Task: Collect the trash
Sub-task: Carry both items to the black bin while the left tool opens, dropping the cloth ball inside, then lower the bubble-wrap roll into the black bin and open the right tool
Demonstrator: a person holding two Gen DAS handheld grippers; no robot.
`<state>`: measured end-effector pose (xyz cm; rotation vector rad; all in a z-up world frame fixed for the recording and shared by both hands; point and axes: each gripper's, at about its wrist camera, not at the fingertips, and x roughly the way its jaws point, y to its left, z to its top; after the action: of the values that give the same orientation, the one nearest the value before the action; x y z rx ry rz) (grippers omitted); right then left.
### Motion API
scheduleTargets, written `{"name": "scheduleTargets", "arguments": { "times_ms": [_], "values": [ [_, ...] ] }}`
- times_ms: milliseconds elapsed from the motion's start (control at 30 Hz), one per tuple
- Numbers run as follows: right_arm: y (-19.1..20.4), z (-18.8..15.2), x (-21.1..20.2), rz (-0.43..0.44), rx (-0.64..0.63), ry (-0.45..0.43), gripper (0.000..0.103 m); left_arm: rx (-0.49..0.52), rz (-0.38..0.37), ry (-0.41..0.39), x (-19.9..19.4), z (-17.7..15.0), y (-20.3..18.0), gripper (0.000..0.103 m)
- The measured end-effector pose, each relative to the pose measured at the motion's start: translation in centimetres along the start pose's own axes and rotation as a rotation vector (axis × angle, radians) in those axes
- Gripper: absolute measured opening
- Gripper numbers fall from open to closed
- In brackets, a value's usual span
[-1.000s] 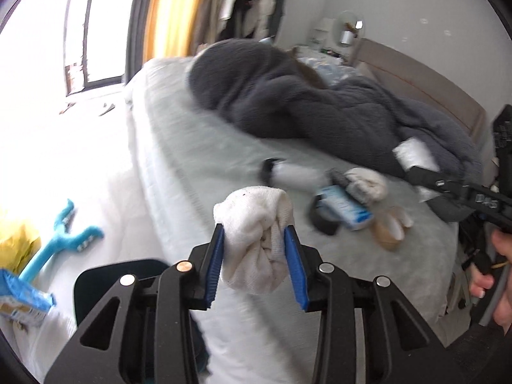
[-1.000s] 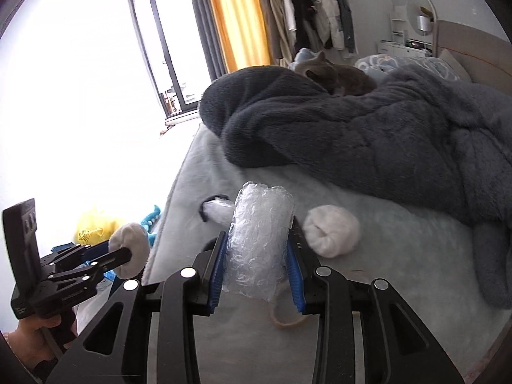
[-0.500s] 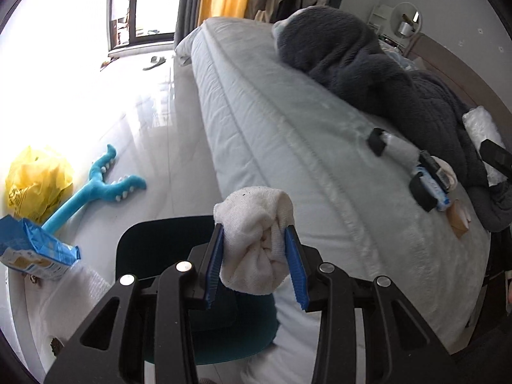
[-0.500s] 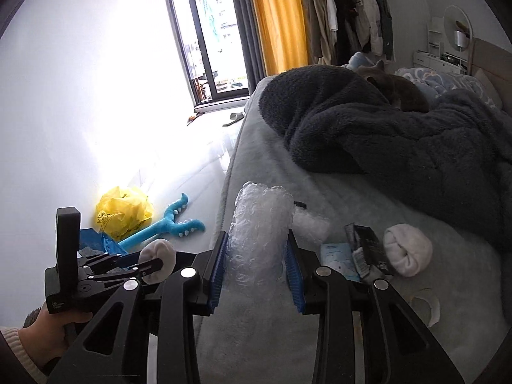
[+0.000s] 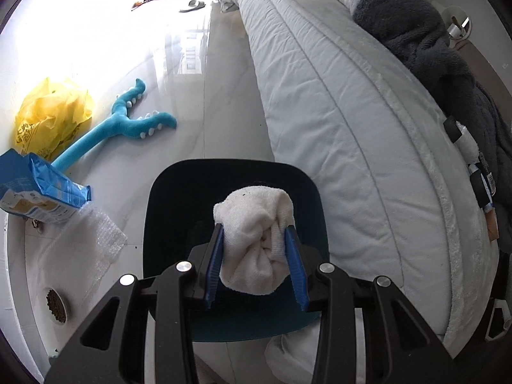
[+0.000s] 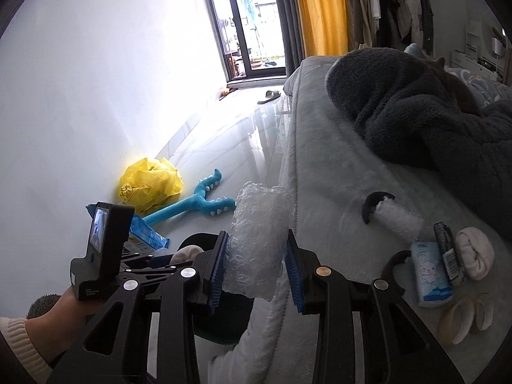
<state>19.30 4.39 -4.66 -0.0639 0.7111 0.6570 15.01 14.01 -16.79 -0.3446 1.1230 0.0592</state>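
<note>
Left wrist view showed the left gripper (image 5: 256, 252) clamped on a balled white cloth (image 5: 254, 240), held right over the dark bin (image 5: 179, 198) on the floor beside the bed (image 5: 336, 112). The drop-off step seemed in hand; next, the jaws would need to part above the bin's mouth. The right gripper (image 6: 256, 265) squeezed a bubble-wrap roll (image 6: 259, 240) near the bed's edge, awaiting its turn. Print on the yellow bag (image 5: 48, 118) and blue packet (image 5: 38, 195) was unreadable.
</note>
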Motion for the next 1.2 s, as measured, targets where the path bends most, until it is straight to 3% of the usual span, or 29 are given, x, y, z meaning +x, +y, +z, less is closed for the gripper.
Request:
{"name": "scheduleTargets", "arguments": {
  "times_ms": [367, 633, 800, 1200],
  "values": [
    [3.8, 0.6, 4.0, 0.056, -0.001, 0.065, 0.035, -0.076, 0.016, 0.133, 2.4, -1.0, 4.6, 0.044],
    [5.9, 0.2, 7.5, 0.07, 0.006, 0.14, 0.035, -0.124, -0.019, 0.145, 1.7, -1.2, 7.2, 0.065],
    [7.0, -0.1, 9.7, 0.084, 0.024, 0.177, 0.035, -0.128, -0.013, 0.076, -0.7, -0.9, 8.4, 0.076],
    [8.2, -3.1, 16.4, 0.047, 0.046, 0.323, 0.035, -0.078, 0.043, -0.196, -7.9, -0.3, 10.5, 0.078]
  ]
}}
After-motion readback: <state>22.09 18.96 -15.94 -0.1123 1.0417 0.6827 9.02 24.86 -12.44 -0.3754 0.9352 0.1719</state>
